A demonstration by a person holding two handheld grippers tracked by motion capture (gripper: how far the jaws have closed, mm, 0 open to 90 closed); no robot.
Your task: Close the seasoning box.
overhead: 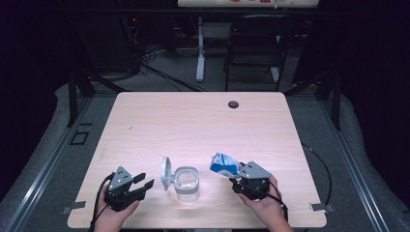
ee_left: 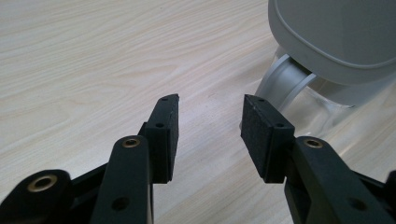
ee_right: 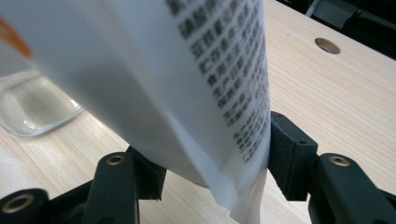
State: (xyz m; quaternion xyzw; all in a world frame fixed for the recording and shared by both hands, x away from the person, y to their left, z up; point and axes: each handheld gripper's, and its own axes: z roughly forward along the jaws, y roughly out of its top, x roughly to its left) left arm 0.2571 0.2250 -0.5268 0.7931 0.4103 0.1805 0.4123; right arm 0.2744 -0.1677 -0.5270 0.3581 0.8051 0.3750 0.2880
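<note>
My right tool [overhead: 235, 175] is clamped on the bottom end of a blue-and-white packet [overhead: 224, 165], held just right of the clear container [overhead: 186, 183] near the front edge of the tabletop [overhead: 193, 121]. The container's grey lid [overhead: 166, 172] already stands swung open on its left side (so that step looks done), and the container looks empty. I judge that tipping the packet over the mouth is left, while my left tool [overhead: 143, 183] waits beside the lid, jaws wide apart and holding nothing.
</note>
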